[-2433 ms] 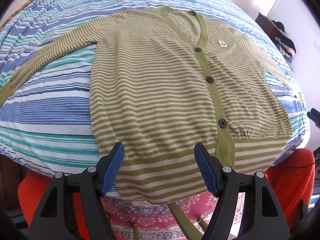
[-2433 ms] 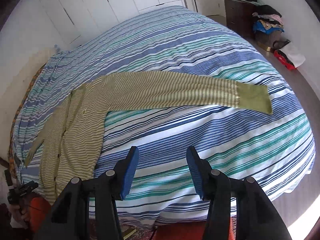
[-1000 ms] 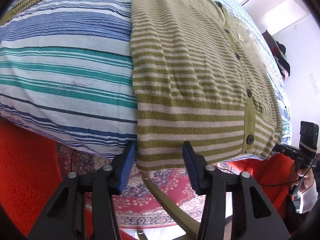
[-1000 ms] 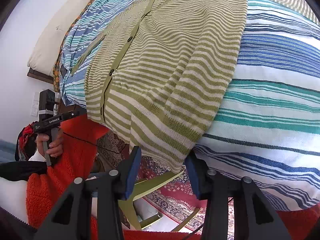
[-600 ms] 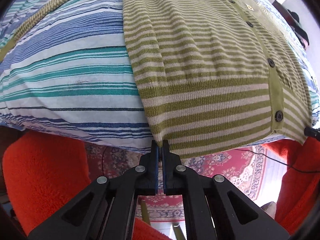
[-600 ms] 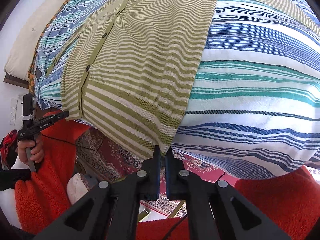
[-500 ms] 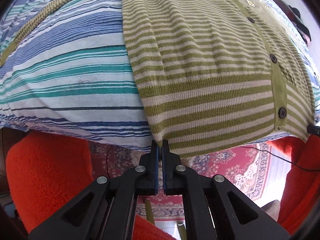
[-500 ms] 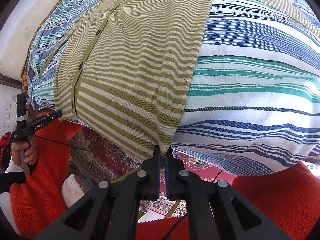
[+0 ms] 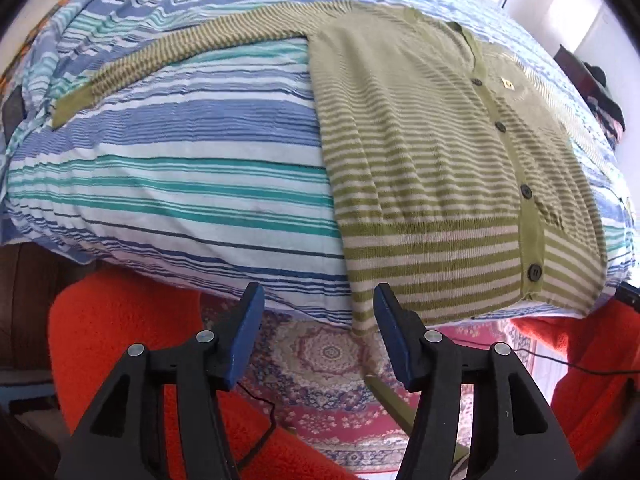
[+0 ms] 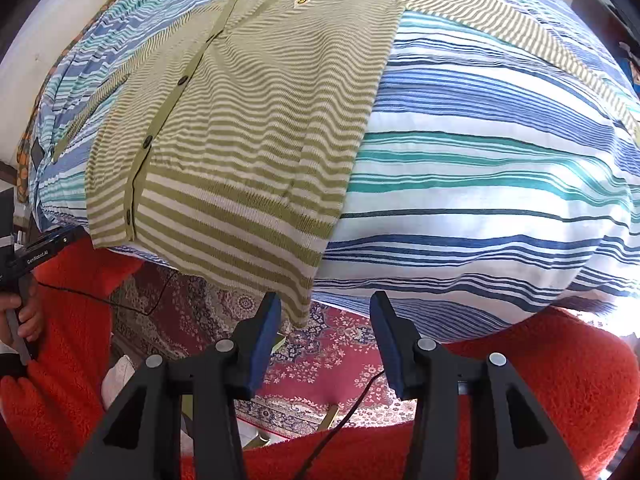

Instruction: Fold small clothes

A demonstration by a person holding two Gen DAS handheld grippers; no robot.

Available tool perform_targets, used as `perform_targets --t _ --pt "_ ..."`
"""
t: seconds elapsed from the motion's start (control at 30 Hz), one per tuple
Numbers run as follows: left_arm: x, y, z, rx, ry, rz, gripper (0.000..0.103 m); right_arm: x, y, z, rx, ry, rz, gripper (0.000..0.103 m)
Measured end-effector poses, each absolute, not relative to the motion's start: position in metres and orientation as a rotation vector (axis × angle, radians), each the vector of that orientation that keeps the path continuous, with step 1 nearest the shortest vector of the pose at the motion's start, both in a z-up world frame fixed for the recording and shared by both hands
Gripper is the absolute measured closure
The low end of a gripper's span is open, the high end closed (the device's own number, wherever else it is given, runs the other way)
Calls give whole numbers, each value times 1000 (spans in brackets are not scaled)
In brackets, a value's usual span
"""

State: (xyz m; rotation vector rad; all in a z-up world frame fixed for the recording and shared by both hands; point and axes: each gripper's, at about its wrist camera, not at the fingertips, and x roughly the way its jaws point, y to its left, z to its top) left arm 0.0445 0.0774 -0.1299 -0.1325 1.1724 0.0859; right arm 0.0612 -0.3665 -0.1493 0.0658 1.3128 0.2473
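A green-and-cream striped cardigan [image 9: 432, 184] is spread face up and buttoned on a bed covered by a blue, teal and white striped duvet [image 9: 192, 168], its hem draped over the near edge of the mattress. No container is seen in either view. The left gripper [image 9: 318, 328] is held with its jaws wide apart and empty, just below the hem corner on that side, which hangs close to one blue pad. The right gripper [image 10: 324, 328] is likewise spread wide and holds nothing, the opposite hem corner hanging just above and between its pads. One sleeve [image 9: 192, 48] is laid outward across the duvet, its plain green cuff near the frame edge; the other sleeve [image 10: 516, 28] is cut off at the right border of the right wrist view. A patterned red rug [image 10: 320, 356] is partly hidden behind the grippers and red fleece clothing [image 10: 532, 360]. The small chest badge [image 10: 301, 0] is too small to read.
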Motion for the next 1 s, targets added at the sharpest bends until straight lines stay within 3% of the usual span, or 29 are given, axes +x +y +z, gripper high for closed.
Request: perform_targets --t 0.3,0.37,0.57,0.63,0.67,0.77,1.0 --pt "140 55 -91 -30 982 27 13 95 -343 -65 1 927 202 54" --pt "176 55 -98 -29 971 43 13 121 -324 -65 23 877 242 53" --pt "260 64 -149 -43 1021 89 13 182 -288 -110 -10 883 270 53" --pt "281 67 -177 12 1078 107 8 194 -285 -136 -56 906 259 53" --pt "288 68 -192 37 1112 99 0 199 -286 -151 -70 933 253 53" --pt "281 76 -204 35 1003 -4 0 202 -296 -190 -53 1009 251 53" --pt "262 84 -205 -2 930 -43 0 196 -304 -199 -5 962 270 51"
